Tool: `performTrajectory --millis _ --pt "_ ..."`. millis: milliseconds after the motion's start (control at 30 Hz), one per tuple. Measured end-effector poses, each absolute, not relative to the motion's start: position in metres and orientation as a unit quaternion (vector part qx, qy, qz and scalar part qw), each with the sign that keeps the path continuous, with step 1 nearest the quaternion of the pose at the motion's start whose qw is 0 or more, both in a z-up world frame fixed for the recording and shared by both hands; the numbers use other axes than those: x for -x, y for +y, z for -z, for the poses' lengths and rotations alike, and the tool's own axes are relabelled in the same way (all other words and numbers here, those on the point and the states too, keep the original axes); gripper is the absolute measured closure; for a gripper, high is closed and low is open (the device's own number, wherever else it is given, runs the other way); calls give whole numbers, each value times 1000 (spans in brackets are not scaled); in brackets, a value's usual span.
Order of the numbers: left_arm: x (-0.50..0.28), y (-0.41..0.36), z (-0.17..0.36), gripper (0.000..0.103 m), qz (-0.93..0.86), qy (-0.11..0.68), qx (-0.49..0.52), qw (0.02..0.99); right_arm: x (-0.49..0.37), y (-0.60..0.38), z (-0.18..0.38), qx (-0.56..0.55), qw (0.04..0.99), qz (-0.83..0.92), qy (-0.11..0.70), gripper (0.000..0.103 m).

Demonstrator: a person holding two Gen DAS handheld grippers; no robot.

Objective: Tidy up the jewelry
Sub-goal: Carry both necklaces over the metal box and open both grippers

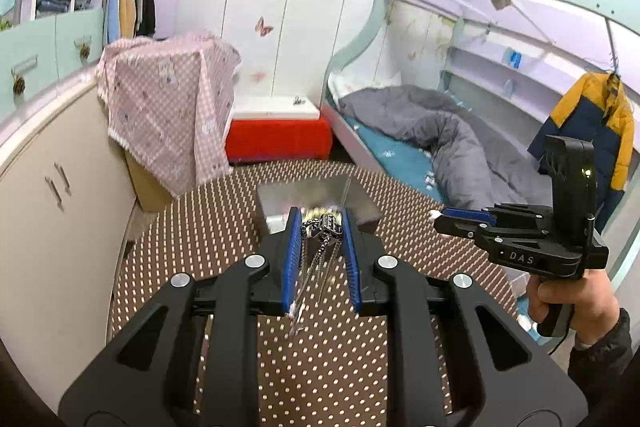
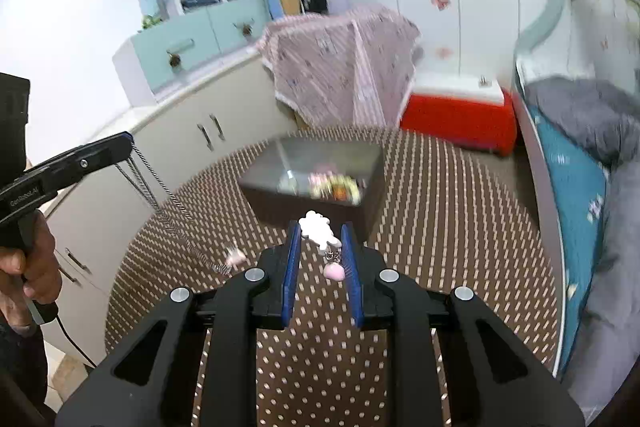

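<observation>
My left gripper (image 1: 320, 221) is shut on a silver chain necklace (image 1: 326, 227) with a dark pendant; its chain hangs down between the fingers. In the right wrist view the left gripper (image 2: 124, 143) holds the chain (image 2: 168, 211) dangling over the table, a pink charm (image 2: 236, 255) at its low end. My right gripper (image 2: 320, 231) is shut on a white bunny-shaped charm (image 2: 318, 229) with a pink drop (image 2: 334, 271) below it. In the left wrist view the right gripper (image 1: 438, 217) is at the right. A dark open jewelry box (image 2: 312, 203) with colourful pieces inside stands just ahead; it also shows in the left wrist view (image 1: 360, 205).
The round table (image 2: 440, 207) has a brown dotted cloth. A pink checked cloth covers a box (image 2: 340, 63) behind it. A white cabinet (image 2: 192, 131) runs along the left, a red and white chest (image 2: 460, 115) at the back, a bed (image 2: 580, 155) on the right.
</observation>
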State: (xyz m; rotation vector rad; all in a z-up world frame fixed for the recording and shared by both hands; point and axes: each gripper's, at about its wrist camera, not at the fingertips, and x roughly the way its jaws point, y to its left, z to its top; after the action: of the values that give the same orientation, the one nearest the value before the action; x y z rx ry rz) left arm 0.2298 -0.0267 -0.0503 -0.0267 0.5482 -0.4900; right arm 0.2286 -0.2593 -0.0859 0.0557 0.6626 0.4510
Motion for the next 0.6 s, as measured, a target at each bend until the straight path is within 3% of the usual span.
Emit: performTrajectory --millis 300,600 --pt "-236 -37 -6 83 258 219 11 941 -244 -244 18 2 934 -247 258 84" --pt "-283 -64 -30 83 247 218 11 944 -296 -237 12 -7 926 -260 274 84"
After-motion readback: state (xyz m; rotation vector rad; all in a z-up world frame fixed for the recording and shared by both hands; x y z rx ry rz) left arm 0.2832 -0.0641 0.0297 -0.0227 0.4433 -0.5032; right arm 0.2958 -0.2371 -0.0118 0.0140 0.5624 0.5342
